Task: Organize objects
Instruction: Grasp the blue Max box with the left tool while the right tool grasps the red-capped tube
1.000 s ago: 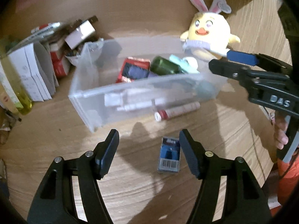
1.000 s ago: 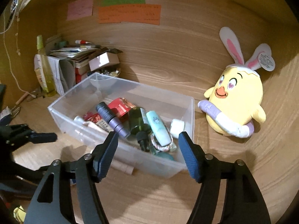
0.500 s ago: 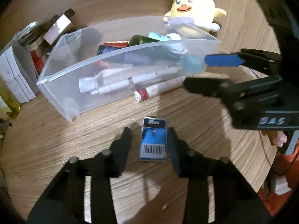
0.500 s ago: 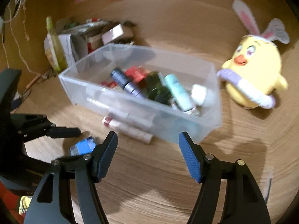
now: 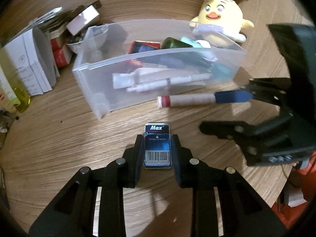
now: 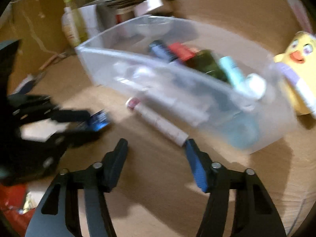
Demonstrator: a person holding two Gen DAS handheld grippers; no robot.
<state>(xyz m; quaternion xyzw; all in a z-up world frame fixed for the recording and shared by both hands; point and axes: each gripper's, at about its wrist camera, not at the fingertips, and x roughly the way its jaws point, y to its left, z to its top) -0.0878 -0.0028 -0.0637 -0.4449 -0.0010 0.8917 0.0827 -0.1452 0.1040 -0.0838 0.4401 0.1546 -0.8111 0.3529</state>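
left gripper (image 5: 157,141) around blue box (image 5: 157,146)

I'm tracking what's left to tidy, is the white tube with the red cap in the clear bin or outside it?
Outside. The tube lies on the wooden table, alongside the bin's front wall.

Black claw (image 6: 156,144), blue pads (image 6: 194,165), silver screws.

The left gripper (image 5: 157,148) is now closing around the blue Max box (image 5: 157,145), its fingers pressing both sides. The right gripper (image 6: 156,154), jaws wide, is dropping toward the white tube (image 6: 158,121) beside the clear bin (image 6: 276,138).
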